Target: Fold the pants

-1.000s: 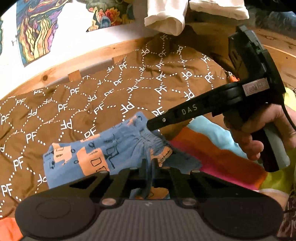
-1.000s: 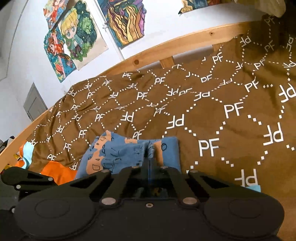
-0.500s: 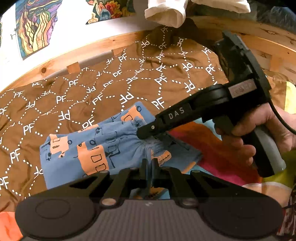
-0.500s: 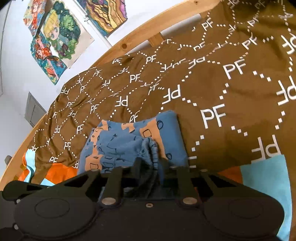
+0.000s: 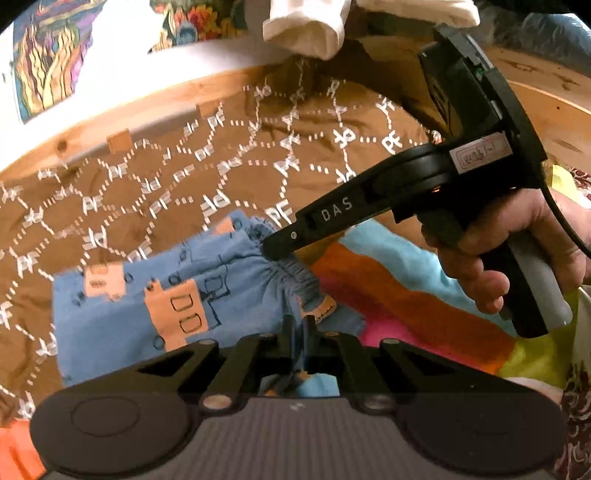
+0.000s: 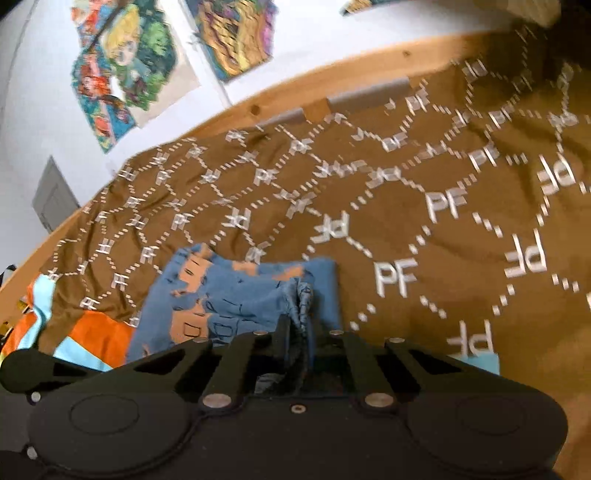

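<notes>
Blue pants (image 5: 147, 302) with orange vehicle prints lie folded on a brown bedspread (image 5: 184, 177). My left gripper (image 5: 297, 328) is shut on the gathered waistband at its near edge. My right gripper (image 5: 269, 251), held in a person's hand (image 5: 498, 251), reaches in from the right with its tip on the far part of the waistband. In the right wrist view the pants (image 6: 221, 291) bunch up between the jaws of the right gripper (image 6: 299, 328), which are closing and pinch a fold of the fabric.
The bedspread (image 6: 406, 206) carries white PF lettering and runs back to a wooden bed rail (image 6: 258, 107). A bright striped blanket (image 5: 406, 295) lies under the pants at the right. A white cloth (image 5: 306, 26) hangs above. Posters (image 6: 122, 74) cover the wall.
The right gripper came down leftward onto the waistband and took a bunch of fabric, which earlier lay flat ahead of it. The left gripper kept its hold.
</notes>
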The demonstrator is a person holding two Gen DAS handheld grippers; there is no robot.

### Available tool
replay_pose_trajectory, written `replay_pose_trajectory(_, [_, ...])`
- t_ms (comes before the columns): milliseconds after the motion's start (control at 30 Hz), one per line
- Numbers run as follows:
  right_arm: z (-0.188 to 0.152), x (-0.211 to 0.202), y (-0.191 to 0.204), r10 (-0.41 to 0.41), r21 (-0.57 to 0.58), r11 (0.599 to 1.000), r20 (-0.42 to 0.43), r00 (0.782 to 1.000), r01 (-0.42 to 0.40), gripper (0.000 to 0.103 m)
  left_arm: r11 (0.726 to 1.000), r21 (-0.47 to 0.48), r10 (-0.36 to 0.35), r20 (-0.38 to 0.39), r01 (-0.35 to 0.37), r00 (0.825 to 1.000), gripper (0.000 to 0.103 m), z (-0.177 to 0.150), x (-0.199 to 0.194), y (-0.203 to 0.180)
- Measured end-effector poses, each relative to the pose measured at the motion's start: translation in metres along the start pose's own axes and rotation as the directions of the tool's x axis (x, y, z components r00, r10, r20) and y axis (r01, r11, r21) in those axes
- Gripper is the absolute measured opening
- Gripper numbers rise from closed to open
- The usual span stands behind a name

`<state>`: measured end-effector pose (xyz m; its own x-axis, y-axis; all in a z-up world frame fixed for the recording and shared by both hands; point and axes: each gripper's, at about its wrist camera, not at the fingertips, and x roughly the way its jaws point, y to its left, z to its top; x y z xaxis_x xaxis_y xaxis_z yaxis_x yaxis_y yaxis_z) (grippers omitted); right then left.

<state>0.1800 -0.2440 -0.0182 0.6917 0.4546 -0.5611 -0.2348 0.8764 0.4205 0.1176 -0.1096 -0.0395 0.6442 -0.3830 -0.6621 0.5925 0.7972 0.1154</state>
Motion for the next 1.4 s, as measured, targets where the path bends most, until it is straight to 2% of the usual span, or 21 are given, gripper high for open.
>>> replay_pose_trajectory(333, [-0.011,0.011,-0.010,-0.016,0.021,1.000,-0.030,0.999,0.017,0.010,0.999,0.042,0.002,-0.001,-0.001,1.000,0.005,-0.012,0.009,-0.004])
replay_pose_trajectory(433, [-0.012,0.011,-0.012,-0.022,0.034,0.999,-0.039,0.999,0.023,0.018,1.000,0.028,-0.007,-0.008,0.007,1.000,0.008,-0.011,0.008,-0.004])
replay_pose_trajectory(500, [-0.011,0.009,-0.013,-0.031,0.033,0.999,-0.033,0.999,0.032,0.030,1.000,0.009,-0.017,-0.013,0.017,1.000,0.017,-0.010,0.009,-0.002])
replay_pose_trajectory(633, [-0.008,0.002,-0.011,-0.052,-0.001,0.999,-0.003,0.999,0.052,0.041,0.999,-0.003,-0.041,-0.011,0.041,0.999,0.031,-0.008,0.003,-0.001])
replay_pose_trajectory(667, [-0.007,0.000,-0.012,-0.062,-0.007,0.998,0.011,0.998,0.062,0.049,0.999,-0.004,-0.043,-0.011,0.043,0.999,0.033,-0.008,0.001,-0.001])
replay_pose_trajectory(700, [-0.007,-0.002,-0.012,-0.071,-0.010,0.997,0.022,0.997,0.072,0.056,0.999,-0.007,-0.046,-0.011,0.046,0.999,0.043,-0.007,-0.002,-0.001])
replay_pose_trajectory(767, [-0.006,-0.005,-0.014,-0.087,-0.011,0.996,0.048,0.995,0.087,0.062,0.999,-0.023,-0.049,-0.005,0.049,0.999,0.057,-0.007,-0.009,0.001])
replay_pose_trajectory(900, [-0.005,-0.010,-0.012,-0.113,-0.047,0.992,0.079,0.990,0.117,0.072,0.996,-0.086,-0.019,0.020,0.021,1.000,0.068,-0.006,-0.026,0.010])
replay_pose_trajectory(1033, [-0.008,-0.012,-0.001,-0.116,-0.132,0.983,0.085,0.990,0.127,0.081,0.978,-0.203,0.054,0.015,-0.049,0.998,0.077,-0.011,-0.039,0.031])
replay_pose_trajectory(1167, [-0.016,-0.012,0.017,-0.105,-0.247,0.962,0.046,0.993,0.114,0.091,0.944,-0.309,0.105,-0.062,-0.119,0.992,0.082,-0.021,-0.036,0.058])
replay_pose_trajectory(1267, [-0.028,-0.008,0.029,-0.154,-0.344,0.928,-0.008,0.988,0.142,0.096,0.924,-0.347,0.117,-0.142,-0.161,0.983,0.084,-0.031,-0.028,0.071])
replay_pose_trajectory(1400, [-0.040,-0.007,0.035,-0.195,-0.403,0.901,-0.043,0.980,0.162,0.100,0.924,-0.345,0.114,-0.162,-0.164,0.980,0.085,-0.043,-0.026,0.074])
